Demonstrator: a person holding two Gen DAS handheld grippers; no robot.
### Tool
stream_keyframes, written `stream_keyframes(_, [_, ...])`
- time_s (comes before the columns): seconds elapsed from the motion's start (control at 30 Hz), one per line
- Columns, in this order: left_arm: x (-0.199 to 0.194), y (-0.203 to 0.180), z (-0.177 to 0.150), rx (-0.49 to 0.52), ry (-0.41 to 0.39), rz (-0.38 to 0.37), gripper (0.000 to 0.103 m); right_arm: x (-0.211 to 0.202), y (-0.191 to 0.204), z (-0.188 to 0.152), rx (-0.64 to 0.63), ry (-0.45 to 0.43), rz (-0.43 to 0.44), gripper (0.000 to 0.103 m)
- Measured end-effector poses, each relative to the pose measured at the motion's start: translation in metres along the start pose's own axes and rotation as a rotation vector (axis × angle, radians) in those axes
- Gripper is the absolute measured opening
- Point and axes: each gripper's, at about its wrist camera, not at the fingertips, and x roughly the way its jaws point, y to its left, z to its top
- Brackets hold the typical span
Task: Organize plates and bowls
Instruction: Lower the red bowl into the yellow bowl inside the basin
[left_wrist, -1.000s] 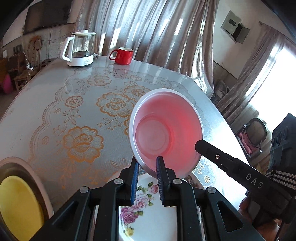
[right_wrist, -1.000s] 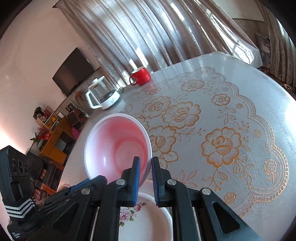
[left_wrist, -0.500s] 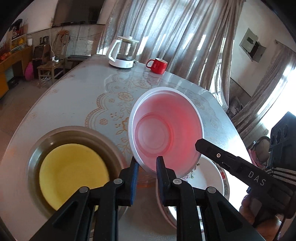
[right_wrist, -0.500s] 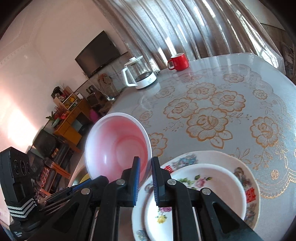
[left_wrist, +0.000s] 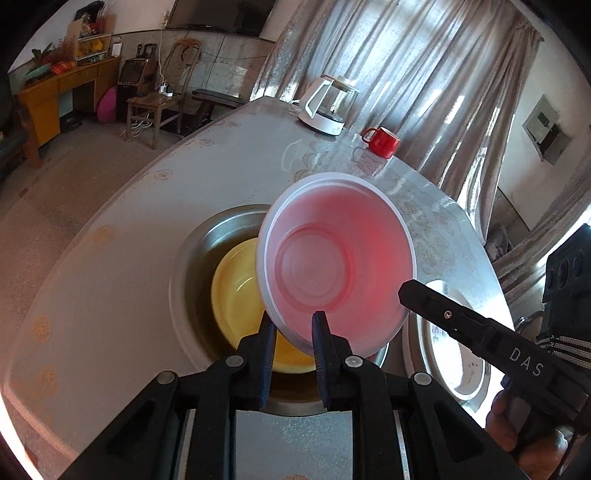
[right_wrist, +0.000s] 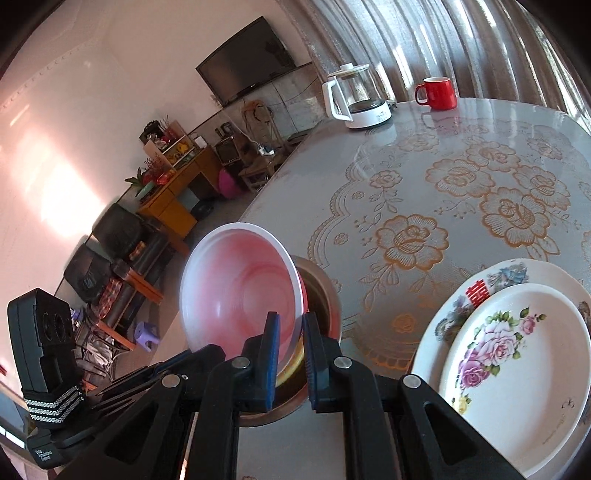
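Note:
Both grippers pinch the rim of one pink bowl (left_wrist: 332, 266) with a white edge. My left gripper (left_wrist: 293, 332) is shut on its near rim. My right gripper (right_wrist: 290, 332) is shut on the rim too; the bowl (right_wrist: 240, 288) tilts up in that view. The bowl hangs over a metal basin (left_wrist: 207, 240) that holds a yellow bowl (left_wrist: 236, 295). Two stacked flowered plates (right_wrist: 517, 354) lie on the table to the right of the basin, and show as a bright patch in the left wrist view (left_wrist: 450, 350).
The round table (right_wrist: 424, 192) has a grey cloth with gold flowers. A glass kettle (right_wrist: 356, 99) and a red mug (right_wrist: 437, 92) stand at its far side. The table edge drops to the floor on the left, with chairs and cabinets beyond.
Both grippers carried the pink bowl left, away from above the flowered plates, to over the metal basin with the yellow bowl. Both grips stayed shut.

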Motion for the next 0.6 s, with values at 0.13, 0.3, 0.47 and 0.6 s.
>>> stream_keyframes(0.13, [0.001,0.011,-0.005,-0.021,0.011,0.000,0.018,0.011,0.004,-0.007,-0.001,0.036,-0.008,0.011])
stream_keyframes(0.3, [0.003,0.018,-0.010,-0.028,0.018,0.005,0.018,0.016,0.007,-0.013,-0.004,0.057,-0.017,0.014])
stream_keyframes(0.47, [0.003,0.021,-0.010,-0.031,0.016,0.020,0.019,0.020,0.008,-0.015,-0.006,0.068,-0.026,0.014])
stream_keyframes(0.6, [0.004,0.019,-0.008,-0.023,0.014,0.026,0.019,0.023,0.007,-0.017,-0.009,0.075,-0.037,0.014])
